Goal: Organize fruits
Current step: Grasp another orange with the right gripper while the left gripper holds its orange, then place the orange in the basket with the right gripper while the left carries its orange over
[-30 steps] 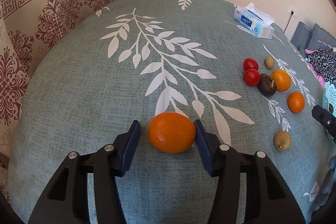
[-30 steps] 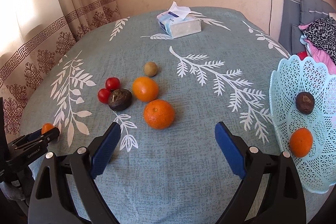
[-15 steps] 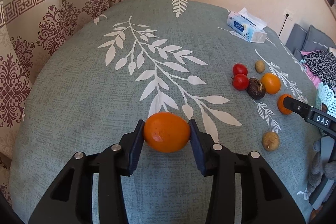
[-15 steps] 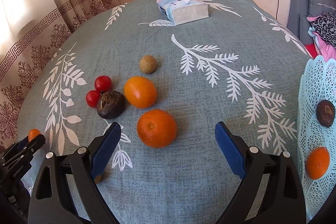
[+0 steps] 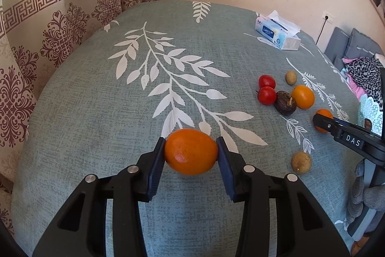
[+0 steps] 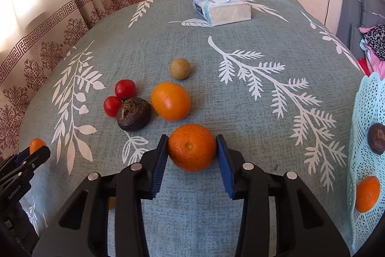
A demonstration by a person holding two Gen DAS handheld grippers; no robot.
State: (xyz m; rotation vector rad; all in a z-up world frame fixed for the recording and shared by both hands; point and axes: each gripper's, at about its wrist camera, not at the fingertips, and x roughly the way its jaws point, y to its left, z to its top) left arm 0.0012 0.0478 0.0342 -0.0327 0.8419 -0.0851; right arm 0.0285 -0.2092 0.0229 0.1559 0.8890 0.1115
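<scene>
My left gripper [image 5: 191, 152] is shut on an orange [image 5: 190, 151] and holds it just above the tablecloth. My right gripper [image 6: 192, 148] is shut on a second orange [image 6: 191, 146] that still rests on the cloth; its finger also shows in the left wrist view [image 5: 346, 136]. Beyond it lie a smooth orange fruit [image 6: 170, 100], a dark brown fruit [image 6: 133, 113], two red tomatoes [image 6: 119, 97] and a small tan fruit [image 6: 180, 68]. Another tan fruit [image 5: 300, 162] lies near the right gripper. A pale blue basket [image 6: 365, 175] at the right holds an orange and a dark fruit.
A tissue box [image 6: 221, 6] stands at the table's far side. Patterned curtains [image 5: 48, 28] hang along the left edge. Grey cushions and clothes [image 6: 370, 35] lie beyond the right edge. The grey-green cloth [image 5: 96, 100] has white leaf prints.
My left gripper closed on the orange and lifted it slightly. My right gripper moved forward to the second orange and closed on it.
</scene>
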